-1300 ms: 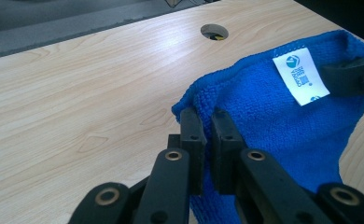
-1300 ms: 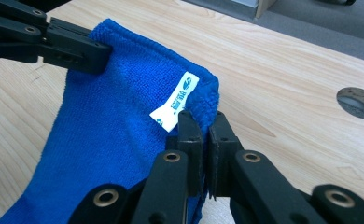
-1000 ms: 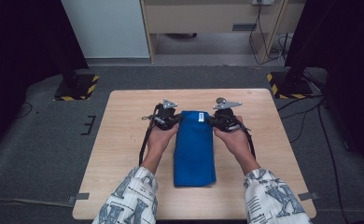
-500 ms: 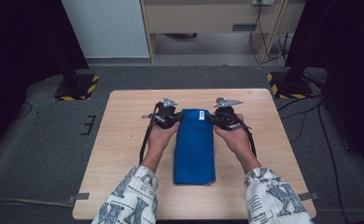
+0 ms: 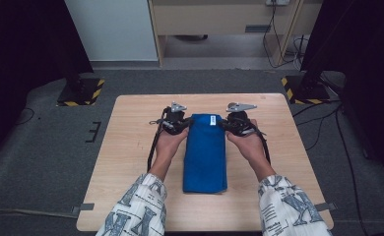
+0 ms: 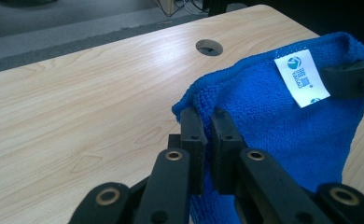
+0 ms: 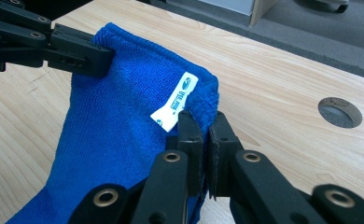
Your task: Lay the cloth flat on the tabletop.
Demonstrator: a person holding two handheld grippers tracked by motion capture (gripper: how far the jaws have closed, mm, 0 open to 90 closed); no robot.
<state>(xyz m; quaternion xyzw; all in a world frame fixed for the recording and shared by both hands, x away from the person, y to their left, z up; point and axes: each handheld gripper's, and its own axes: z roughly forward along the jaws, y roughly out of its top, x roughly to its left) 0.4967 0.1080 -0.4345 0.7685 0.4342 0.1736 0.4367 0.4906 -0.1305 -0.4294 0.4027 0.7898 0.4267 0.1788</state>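
High view, table: a light wooden table [image 5: 131, 162] stands on grey carpet, with the person's patterned sleeves [image 5: 136, 206] coming in from the near edge.
High view, towel: a folded blue towel [image 5: 205, 155] lies lengthwise at the middle of the table, its far end between the two grippers and its near end toward the person.
High view, left gripper: the left gripper [image 5: 176, 123] sits at the towel's far left corner, touching it.
High view, right gripper: the right gripper [image 5: 232, 123] sits at the towel's far right corner, touching it.
Left gripper view, jaws: the left gripper [image 6: 207, 122] has its two black jaws closed on the towel's [image 6: 283, 135] edge, pinching the terry cloth at the corner.
Left gripper view, label: a white label [image 6: 301, 77] with blue print lies on the towel just beside the other gripper's jaw tip at the right edge.
Left gripper view, table: a round hole [image 6: 209, 47] is set in the tabletop beyond the towel.
Right gripper view, jaws: the right gripper [image 7: 205, 125] is clamped on the towel's [image 7: 119, 135] corner, the cloth bunched between the jaws.
Right gripper view, label: the white label [image 7: 174, 101] hangs just left of the jaws.
Right gripper view, other gripper: the left gripper's black jaws [image 7: 77, 49] hold the towel's opposite corner at the upper left.
Right gripper view, table: a round hole [image 7: 340, 112] lies to the right, well apart from the towel.
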